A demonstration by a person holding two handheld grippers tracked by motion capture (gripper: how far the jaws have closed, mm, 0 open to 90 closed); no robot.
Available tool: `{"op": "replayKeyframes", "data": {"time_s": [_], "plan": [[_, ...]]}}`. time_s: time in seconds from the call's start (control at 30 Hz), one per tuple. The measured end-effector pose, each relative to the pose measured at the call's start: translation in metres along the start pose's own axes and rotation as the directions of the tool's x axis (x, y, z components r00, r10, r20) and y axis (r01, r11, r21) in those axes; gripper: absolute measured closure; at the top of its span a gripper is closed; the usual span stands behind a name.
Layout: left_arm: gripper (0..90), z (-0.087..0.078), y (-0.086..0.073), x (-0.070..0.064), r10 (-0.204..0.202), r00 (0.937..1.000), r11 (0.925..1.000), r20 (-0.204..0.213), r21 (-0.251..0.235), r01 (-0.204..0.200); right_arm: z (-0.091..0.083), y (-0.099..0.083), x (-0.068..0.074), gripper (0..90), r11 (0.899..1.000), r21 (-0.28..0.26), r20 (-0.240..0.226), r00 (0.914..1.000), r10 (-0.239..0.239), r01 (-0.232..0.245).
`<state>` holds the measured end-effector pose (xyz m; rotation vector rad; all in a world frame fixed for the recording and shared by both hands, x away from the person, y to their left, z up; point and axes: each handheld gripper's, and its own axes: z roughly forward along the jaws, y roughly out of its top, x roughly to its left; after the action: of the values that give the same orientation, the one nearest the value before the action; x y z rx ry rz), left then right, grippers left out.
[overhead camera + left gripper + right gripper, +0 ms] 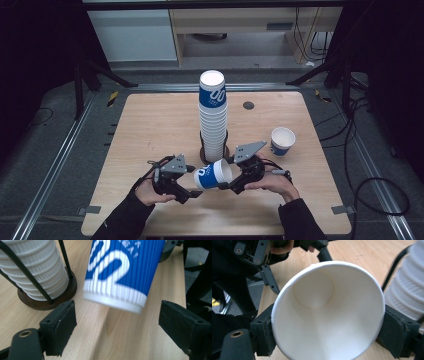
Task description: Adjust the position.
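Left gripper sat at the near-left part of the table, held in the person's left hand. Its jaws stood wide apart with nothing between them; in the left gripper view the base of the blue cup hung just beyond the jaw tips, not touched by either pad, clear of the wood below.

Blue cup lay on its side in the air near the table's front centre, base toward the left gripper, open mouth toward the right gripper. White rim and white interior, ribbed blue sleeve with white lettering.

Directly behind it stood the cup stack, a tall upright column of nested white cups topped by one blue-sleeved cup, seated in a dark round holder with thin black uprights.

Right gripper, in the right hand, was clamped on the blue cup at its mouth end. In the right gripper view both pads pressed the outside of the rim from opposite sides, and the cup's bottom disc was visible inside.

Farther right, a single cup stood upright on the table, well apart from both grippers.
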<state>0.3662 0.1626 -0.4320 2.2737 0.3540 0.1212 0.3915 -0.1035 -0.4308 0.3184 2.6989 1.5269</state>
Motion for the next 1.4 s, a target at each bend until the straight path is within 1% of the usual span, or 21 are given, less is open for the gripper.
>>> {"op": "replayKeyframes", "data": {"time_s": [0.2,0.3,0.47,0.6,0.7,0.73,0.8,0.83,0.9,0.97,1.07,1.27,1.4], "plan": [[14.9,0.007,0.000,-0.003,0.028,0.9996,0.9981,0.004,0.056,-0.028,0.013,0.001,0.005,15.6,0.998,0.055,-0.019,0.9997,-0.016,0.017],[15.8,0.010,0.000,-0.005,0.039,0.9992,0.9964,0.008,0.075,-0.040,0.016,0.001,0.007,15.6,0.998,0.066,-0.025,0.9995,-0.022,0.023],[19.0,0.015,0.000,-0.007,0.043,0.9990,0.9951,0.016,0.089,-0.044,0.020,0.003,0.009,15.6,0.997,0.071,-0.042,0.9987,-0.029,0.032],[26.8,0.015,-0.001,-0.007,0.041,0.9990,0.9949,0.019,0.091,-0.042,0.021,0.004,0.010,15.6,0.998,0.062,-0.051,0.9982,-0.030,0.033],[27.3,0.016,-0.001,-0.007,0.039,0.9989,0.9953,0.025,0.088,-0.041,0.020,0.004,0.009,15.2,0.998,0.062,-0.054,0.9982,-0.028,0.031],[27.5,0.016,-0.001,-0.007,0.040,0.9990,0.9954,0.019,0.086,-0.042,0.020,0.004,0.009,14.9,0.998,0.063,-0.055,0.9981,-0.028,0.031],[27.5,0.015,-0.001,-0.007,0.036,0.9991,0.9963,0.021,0.077,-0.038,0.020,0.004,0.009,14.0,0.998,0.049,-0.048,0.9981,-0.039,0.041],[27.6,0.015,-0.001,-0.006,0.036,0.9992,0.9966,0.018,0.073,-0.038,0.020,0.004,0.009,13.3,0.999,0.042,-0.046,0.9985,-0.030,0.032],[27.7,0.014,-0.002,-0.006,0.029,0.9995,0.9974,0.015,0.066,-0.030,0.019,0.004,0.009,11.7,0.999,0.030,-0.038,0.9987,-0.035,0.036],[27.7,0.014,-0.003,-0.004,0.022,0.9997,0.9977,0.013,0.064,-0.022,0.017,0.004,0.008,8.5,0.999,0.013,-0.027,0.9992,-0.029,0.029],[27.7,0.011,-0.004,-0.001,0.004,1.0000,0.9988,0.007,0.049,-0.005,0.011,0.006,0.005,7.2,0.999,-0.030,0.003,0.9998,-0.018,0.018],[27.7,0.000,-0.006,0.007,-0.038,0.9991,0.9992,-0.015,-0.010,0.038,-0.006,0.006,0.000,6.4,0.994,-0.105,0.051,0.9986,0.014,-0.009],[27.7,-0.008,-0.007,0.010,-0.067,0.9974,0.9955,-0.027,-0.069,0.065,-0.016,0.005,-0.004,6.3,0.988,-0.150,0.085,0.9956,0.040,-0.027]]}}
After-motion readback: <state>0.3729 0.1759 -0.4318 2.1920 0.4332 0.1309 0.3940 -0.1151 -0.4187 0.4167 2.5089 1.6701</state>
